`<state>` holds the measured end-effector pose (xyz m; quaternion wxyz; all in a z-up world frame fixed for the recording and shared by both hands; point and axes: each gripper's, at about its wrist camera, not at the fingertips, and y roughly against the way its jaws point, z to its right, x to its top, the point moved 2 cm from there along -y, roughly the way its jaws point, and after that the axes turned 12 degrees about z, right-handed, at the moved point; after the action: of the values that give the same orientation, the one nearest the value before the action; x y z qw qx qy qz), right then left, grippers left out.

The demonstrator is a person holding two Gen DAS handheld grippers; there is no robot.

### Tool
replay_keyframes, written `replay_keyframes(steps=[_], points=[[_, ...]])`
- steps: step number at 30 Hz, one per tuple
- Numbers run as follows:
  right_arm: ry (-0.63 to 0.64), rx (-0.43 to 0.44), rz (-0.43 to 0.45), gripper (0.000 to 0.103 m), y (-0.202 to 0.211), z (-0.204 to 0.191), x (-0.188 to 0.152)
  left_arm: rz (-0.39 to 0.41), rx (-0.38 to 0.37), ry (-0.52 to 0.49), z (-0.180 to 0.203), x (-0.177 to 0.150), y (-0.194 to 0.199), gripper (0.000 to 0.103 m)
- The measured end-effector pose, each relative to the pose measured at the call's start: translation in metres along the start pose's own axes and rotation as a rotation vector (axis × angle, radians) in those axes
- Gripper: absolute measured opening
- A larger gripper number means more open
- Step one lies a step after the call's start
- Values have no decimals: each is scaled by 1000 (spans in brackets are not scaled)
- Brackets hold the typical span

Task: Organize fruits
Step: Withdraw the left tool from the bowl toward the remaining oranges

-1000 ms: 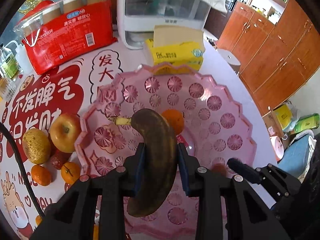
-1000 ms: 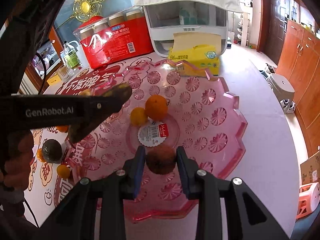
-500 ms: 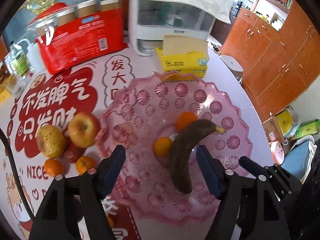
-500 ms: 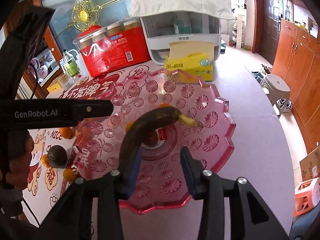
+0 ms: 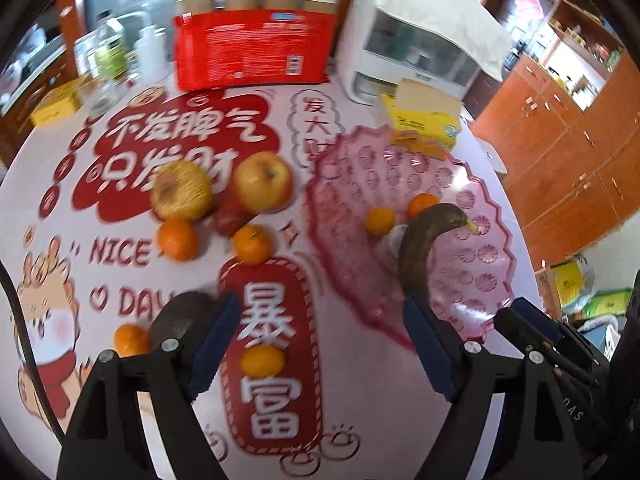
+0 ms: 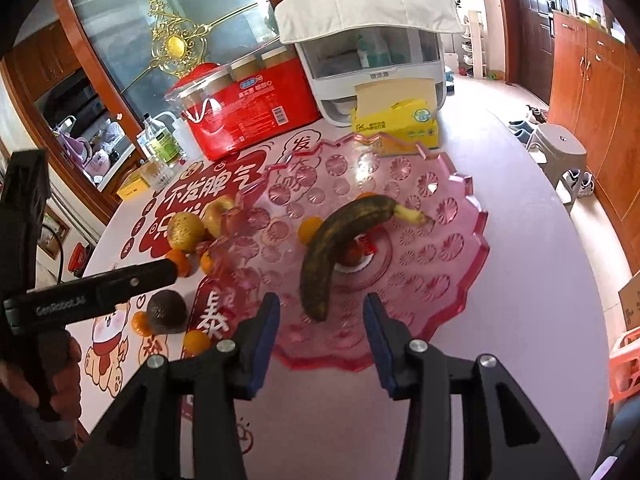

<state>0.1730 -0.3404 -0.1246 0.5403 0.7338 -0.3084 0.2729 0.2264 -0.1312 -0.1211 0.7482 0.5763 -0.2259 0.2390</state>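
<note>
Left wrist view: the left gripper (image 5: 320,334) stands wide apart, holding nothing. A brown, overripe banana (image 5: 424,246) curves across the scalloped pink plastic tray (image 5: 490,276) at right of centre, beside two small oranges (image 5: 380,220). Left of the tray lie a red-yellow apple (image 5: 262,180), a rough yellow pear (image 5: 182,190) and four more oranges.

Right wrist view: the right gripper (image 6: 320,340) also gapes wide and empty at bottom centre. The banana (image 6: 340,240) rests mid-frame in the tray (image 6: 452,276); a dark avocado (image 6: 166,310) sits lower left.

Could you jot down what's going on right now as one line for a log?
left gripper: open, above table fruit | right gripper: open, empty | banana: in pink tray | apple: on table
</note>
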Motion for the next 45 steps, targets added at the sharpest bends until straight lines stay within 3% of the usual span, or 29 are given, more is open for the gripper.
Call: replay_keyframes(steps=[13,20,30,38,45], points=[[-58,5,-70,45,8,-52,-35,0,28,137,-83,-30,40,85],[-94,-15,-73,45,7,-87,-46,-3,28,137,-129,-34,58,85],[-145,-70,-76,45,-3,-129,-74,-48,-8,26,-168,-36,65,85],[-189,-124,-63,45,-14,-149,-96,-102,-48,-128,-180,-34,54,85],[-126,-155,-29,45,-29,-165,-104,-154,-93,-243,-181,-33,33,85]])
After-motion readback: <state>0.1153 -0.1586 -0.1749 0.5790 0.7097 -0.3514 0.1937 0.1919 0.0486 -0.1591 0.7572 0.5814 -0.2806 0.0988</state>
